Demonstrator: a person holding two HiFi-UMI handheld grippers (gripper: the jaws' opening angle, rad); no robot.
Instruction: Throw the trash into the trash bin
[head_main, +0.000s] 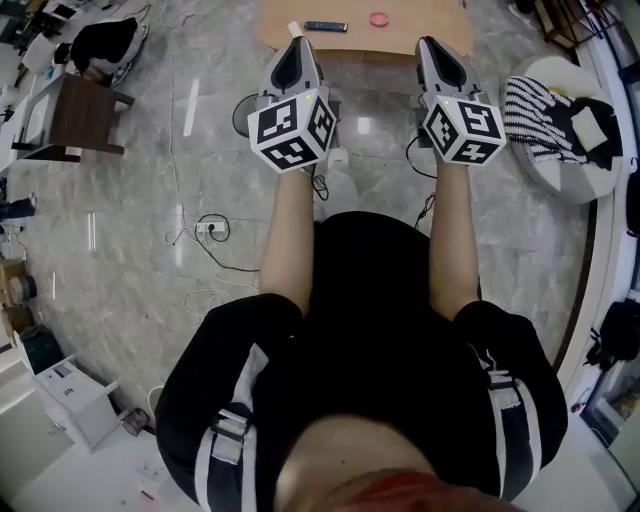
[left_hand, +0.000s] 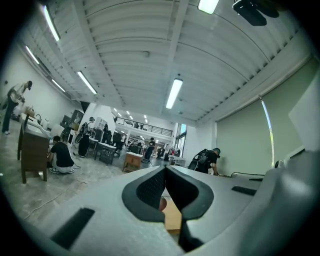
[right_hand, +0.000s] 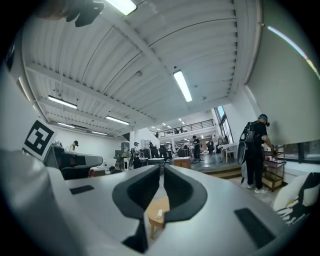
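Left gripper (left_hand: 165, 171): jaws together, dark ribbed pads meeting at the tip, nothing between them; held level ahead of the person; judged an approach posture, not a grip.
Right gripper (right_hand: 161, 172): jaws closed to a hairline, empty; level, alongside the left, the square-marked cube on each facing back toward the body; both pale, smooth, hard-shelled.
Wooden table (head_main: 420, 22): just beyond both sets of tips; light wood, flat matt top; the grippers point at it, presumably because the pick is there.
Trash: judged to be the loose items on that table; a small white piece (head_main: 294, 29) at the near edge, directly ahead of the left tips; a slim dark bar (head_main: 325, 26) further in; a pink round disc (head_main: 378, 18) beyond; none touched.
Trash bin: not identified with certainty; a dark round rim (head_main: 245, 115) on the floor beside the left gripper, largely hidden, may be it.
Floor (head_main: 120, 230): glossy grey marbled stone; a white cable (head_main: 210, 232) trails across it.
Task status: nothing collected yet; the jaws must open before any pick.
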